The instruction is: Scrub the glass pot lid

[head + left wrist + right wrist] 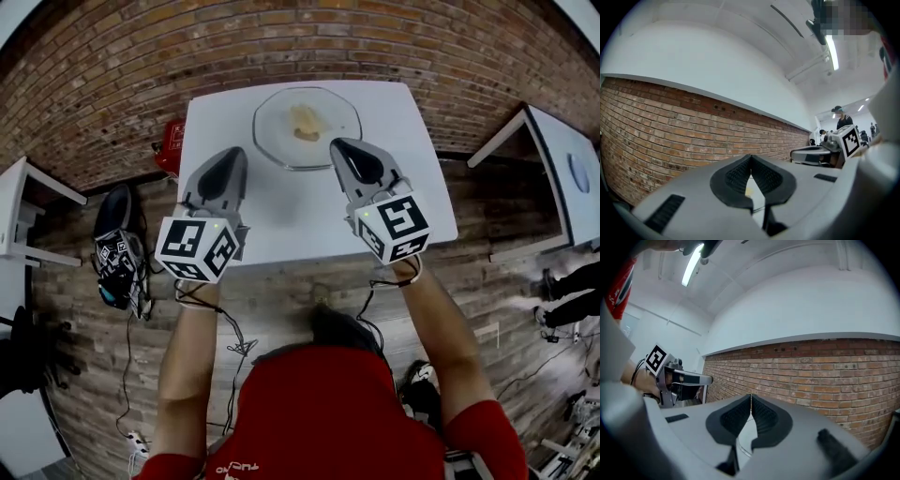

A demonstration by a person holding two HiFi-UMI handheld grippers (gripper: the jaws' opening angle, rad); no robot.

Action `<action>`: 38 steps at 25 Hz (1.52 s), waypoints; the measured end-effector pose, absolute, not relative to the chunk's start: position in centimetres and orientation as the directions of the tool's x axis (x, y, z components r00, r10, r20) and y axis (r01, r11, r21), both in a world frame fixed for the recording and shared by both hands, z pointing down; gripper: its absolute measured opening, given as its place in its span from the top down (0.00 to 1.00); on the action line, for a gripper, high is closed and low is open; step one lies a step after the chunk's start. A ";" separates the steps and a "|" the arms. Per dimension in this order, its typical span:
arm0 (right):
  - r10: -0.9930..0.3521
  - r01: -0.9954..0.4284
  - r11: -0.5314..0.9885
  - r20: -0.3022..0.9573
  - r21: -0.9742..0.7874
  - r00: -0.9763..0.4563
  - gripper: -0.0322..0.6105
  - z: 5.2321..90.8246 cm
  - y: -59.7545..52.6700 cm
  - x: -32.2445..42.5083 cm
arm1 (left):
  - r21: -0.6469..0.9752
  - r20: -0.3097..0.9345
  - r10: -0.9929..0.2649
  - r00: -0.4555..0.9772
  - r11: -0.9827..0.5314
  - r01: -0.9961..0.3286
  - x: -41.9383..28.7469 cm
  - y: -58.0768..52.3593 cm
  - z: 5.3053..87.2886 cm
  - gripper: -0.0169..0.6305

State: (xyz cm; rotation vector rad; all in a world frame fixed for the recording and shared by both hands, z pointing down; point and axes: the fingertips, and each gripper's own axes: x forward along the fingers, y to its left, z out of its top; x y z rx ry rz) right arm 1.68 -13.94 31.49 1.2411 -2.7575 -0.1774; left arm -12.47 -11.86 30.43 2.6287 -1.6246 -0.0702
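A round glass pot lid (307, 127) lies at the far side of the white table (281, 216), with a yellowish lump (304, 122) at its middle. In the head view my left gripper (232, 155) hovers over the table just left of the lid, and my right gripper (339, 145) reaches the lid's near right edge. Both are shut with nothing between the jaws. In the left gripper view the left gripper (750, 157) points level at a brick wall. The right gripper (751, 397) shows the same in its own view, with a sliver of table below its jaws.
A red object (172, 141) sits beside the table's far left corner. Smaller white tables stand at the left (19, 216) and right (562, 178). A black device with marker cubes (117, 258) and cables lie on the brick floor. A person's feet (562, 300) show at the right.
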 end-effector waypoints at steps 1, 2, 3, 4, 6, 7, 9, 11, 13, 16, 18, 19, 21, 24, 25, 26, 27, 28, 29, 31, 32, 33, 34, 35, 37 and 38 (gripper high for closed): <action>-0.745 -0.732 0.664 0.054 0.152 -0.664 0.90 31.5 -15.2 1.9 | 0.065 -0.007 -0.898 0.439 -0.439 -0.896 -12.3 -12.9 30.5 0.95; -0.740 -0.727 0.670 0.053 0.154 -0.671 0.90 31.5 -16.4 2.1 | 0.063 -0.003 -0.903 0.431 -0.430 -0.901 -12.1 -13.9 30.6 0.95; -0.733 -0.720 0.676 0.052 0.156 -0.678 0.90 31.4 -17.5 2.1 | 0.061 0.002 -0.907 0.421 -0.421 -0.905 -12.0 -14.9 30.7 0.95; -0.726 -0.712 0.684 0.051 0.158 -0.686 0.90 31.4 -18.5 2.1 | 0.058 0.006 -0.911 0.412 -0.411 -0.910 -11.9 -15.7 30.7 0.95; -0.710 -0.696 0.700 0.051 0.158 -0.702 0.90 31.4 -20.3 2.2 | 0.052 0.016 -0.918 0.397 -0.396 -0.917 -11.6 -17.3 30.8 0.95; -0.703 -0.690 0.707 0.052 0.156 -0.709 0.90 31.4 -21.1 2.2 | 0.050 0.020 -0.920 0.390 -0.389 -0.920 -11.5 -18.1 30.9 0.95; -0.692 -0.679 0.718 0.055 0.154 -0.720 0.90 31.5 -22.7 2.4 | 0.050 0.025 -0.927 0.375 -0.374 -0.926 -11.3 -19.5 31.1 0.95; -0.685 -0.672 0.725 0.058 0.150 -0.726 0.90 31.6 -24.2 2.4 | 0.051 0.030 -0.933 0.359 -0.357 -0.933 -11.3 -20.8 31.2 0.95; -0.677 -0.665 0.734 0.064 0.140 -0.733 0.90 31.9 -25.2 2.1 | 0.049 0.041 -0.938 0.344 -0.342 -0.938 -11.5 -21.7 31.5 0.95; -0.674 -0.662 0.736 0.068 0.139 -0.735 0.90 32.1 -26.8 1.5 | 0.045 0.043 -0.941 0.335 -0.333 -0.942 -11.9 -23.3 31.5 0.95; -0.680 -0.669 0.731 0.068 0.136 -0.730 0.90 32.2 -27.9 1.1 | 0.043 0.044 -0.940 0.338 -0.337 -0.941 -12.1 -24.4 31.7 0.95; -0.683 -0.672 0.729 0.070 0.133 -0.727 0.90 32.4 -28.3 0.9 | 0.043 0.047 -0.939 0.342 -0.340 -0.940 -12.2 -24.9 31.9 0.95; -0.685 -0.673 0.728 0.074 0.131 -0.725 0.90 32.7 -28.9 0.2 | 0.045 0.053 -0.936 0.349 -0.347 -0.937 -12.3 -25.7 32.5 0.95; -0.689 -0.677 0.723 0.084 0.133 -0.720 0.90 33.2 -29.9 -0.7 | 0.043 0.059 -0.928 0.367 -0.365 -0.930 -12.3 -27.2 33.2 0.95; -0.693 -0.680 0.720 0.090 0.135 -0.716 0.90 33.4 -30.2 -0.9 | 0.043 0.059 -0.925 0.376 -0.374 -0.927 -12.2 -27.8 33.3 0.95; -0.696 -0.683 0.717 0.096 0.139 -0.711 0.90 33.6 -30.6 -1.1 | 0.043 0.057 -0.921 0.384 -0.382 -0.923 -12.1 -28.4 33.5 0.95; -0.700 -0.686 0.713 0.102 0.143 -0.707 0.90 33.7 -31.0 -1.3 | 0.045 0.056 -0.918 0.392 -0.390 -0.920 -12.1 -29.0 33.6 0.95; -0.704 -0.689 0.710 0.107 0.146 -0.702 0.90 33.9 -31.5 -1.6 | 0.046 0.057 -0.916 0.398 -0.396 -0.917 -12.2 -29.5 33.7 0.95; -0.708 -0.693 0.706 0.113 0.147 -0.697 0.90 34.1 -31.8 -1.9 | 0.047 0.060 -0.913 0.404 -0.402 -0.915 -12.3 -30.0 34.0 0.95; -0.715 -0.700 0.699 0.126 0.147 -0.687 0.90 34.6 -32.5 -2.5 | 0.048 0.073 -0.908 0.413 -0.410 -0.911 -12.7 -30.8 34.7 0.95; -0.720 -0.704 0.694 0.135 0.147 -0.681 0.90 35.0 -32.9 -2.8 | 0.050 0.080 -0.906 0.416 -0.414 -0.909 -13.0 -31.3 35.1 0.95; -0.725 -0.709 0.689 0.145 0.148 -0.674 0.90 35.4 -33.2 -3.0 | 0.054 0.087 -0.903 0.420 -0.417 -0.907 -13.3 -31.7 35.5 0.95; -0.731 -0.716 0.683 0.156 0.148 -0.665 0.90 35.8 -33.6 -3.2 | 0.058 0.096 -0.901 0.424 -0.420 -0.906 -13.5 -32.2 35.9 0.95; -0.737 -0.723 0.675 0.171 0.146 -0.654 0.90 36.4 -34.0 -3.3 | 0.060 0.107 -0.898 0.427 -0.423 -0.904 -13.7 -32.6 36.4 0.95; -0.748 -0.739 0.660 0.212 0.136 -0.629 0.90 37.8 -34.8 -3.2 | 0.062 0.135 -0.894 0.427 -0.423 -0.904 -14.1 -33.4 37.5 0.95; -0.750 -0.746 0.654 0.237 0.126 -0.617 0.90 38.6 -35.2 -3.0 | 0.063 0.150 -0.893 0.424 -0.420 -0.906 -14.3 -33.8 38.1 0.95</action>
